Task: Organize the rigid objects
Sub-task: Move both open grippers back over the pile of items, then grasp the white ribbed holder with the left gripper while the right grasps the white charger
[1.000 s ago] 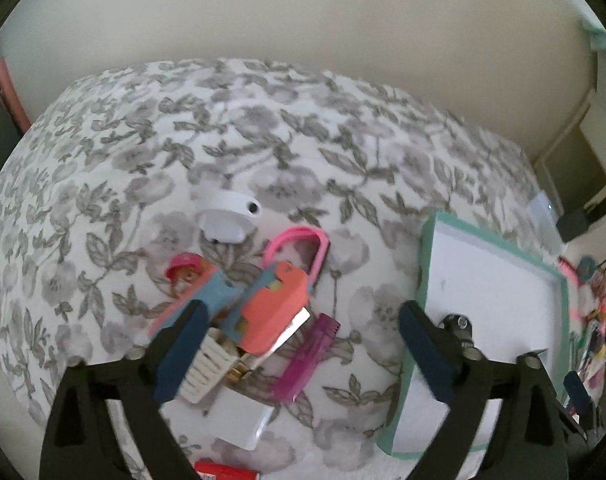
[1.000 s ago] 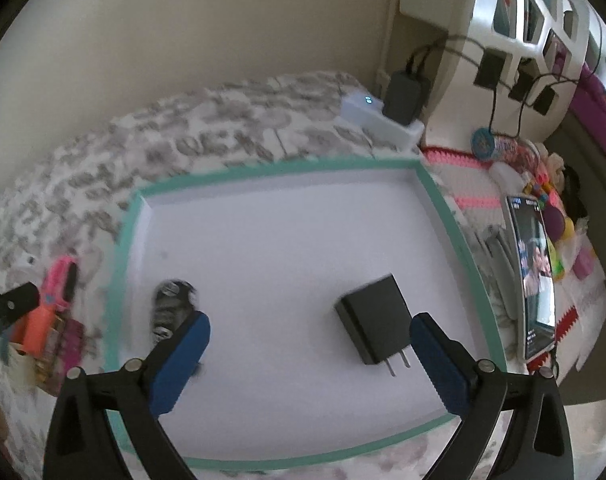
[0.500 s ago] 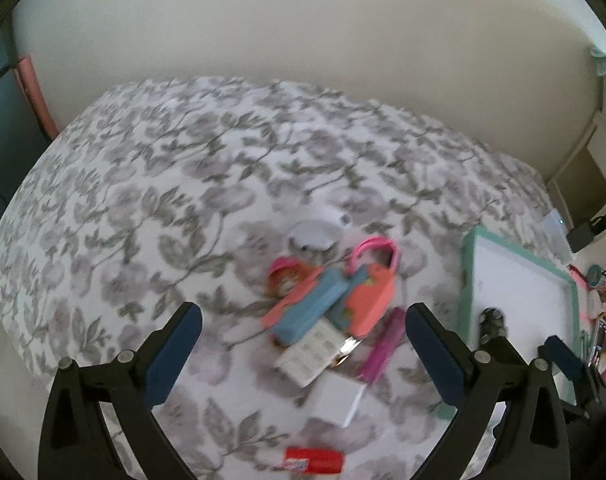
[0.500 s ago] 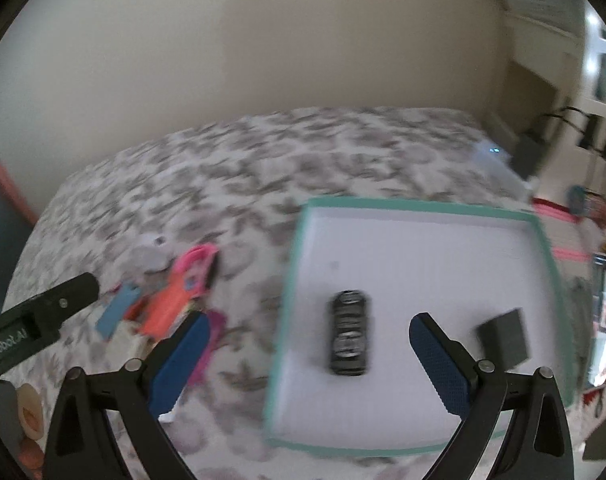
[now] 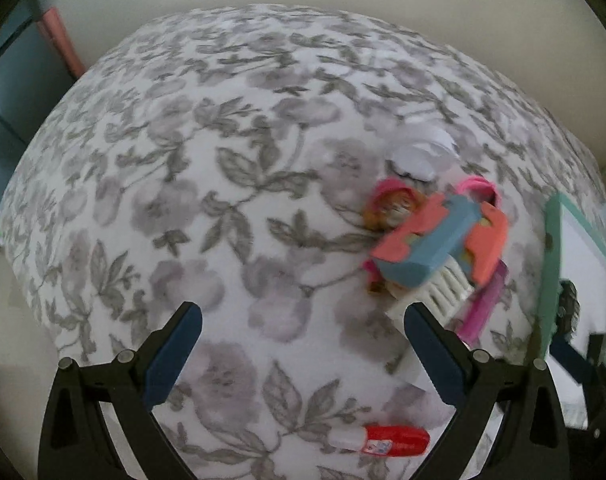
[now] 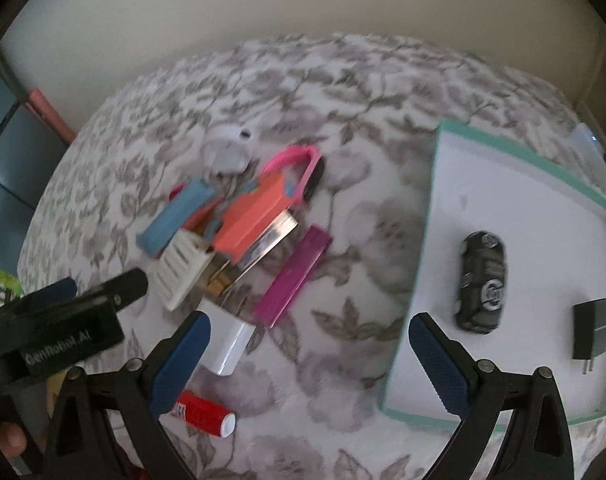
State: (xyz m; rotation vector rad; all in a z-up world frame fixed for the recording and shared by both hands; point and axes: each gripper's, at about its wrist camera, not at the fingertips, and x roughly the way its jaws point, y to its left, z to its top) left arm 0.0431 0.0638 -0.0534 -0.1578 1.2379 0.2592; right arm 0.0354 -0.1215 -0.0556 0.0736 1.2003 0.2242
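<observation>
A pile of small rigid objects lies on the floral bedspread: a coral and pink padlock toy (image 6: pixel 259 208), a blue block (image 6: pixel 175 216), a white ribbed piece (image 6: pixel 179 268), a magenta bar (image 6: pixel 293 276), a white charger (image 6: pixel 227 344) and a red tube (image 6: pixel 203 412). The teal-rimmed white tray (image 6: pixel 431 264) holds a black toy car (image 6: pixel 481 280) and a black plug adapter (image 6: pixel 591 328). My right gripper (image 6: pixel 307 356) is open and empty between pile and tray. My left gripper (image 5: pixel 299 352) is open and empty, left of the pile (image 5: pixel 435 240).
A white round case (image 6: pixel 225 150) lies behind the pile. The tray's edge (image 5: pixel 551 272) shows at the right of the left wrist view. A wall stands behind the bed; a dark blue cabinet (image 5: pixel 3 92) is at the left.
Both grippers have swung left. The right view has gone from over the tray to the pile. The left gripper has moved left, so the pile now lies to its right.
</observation>
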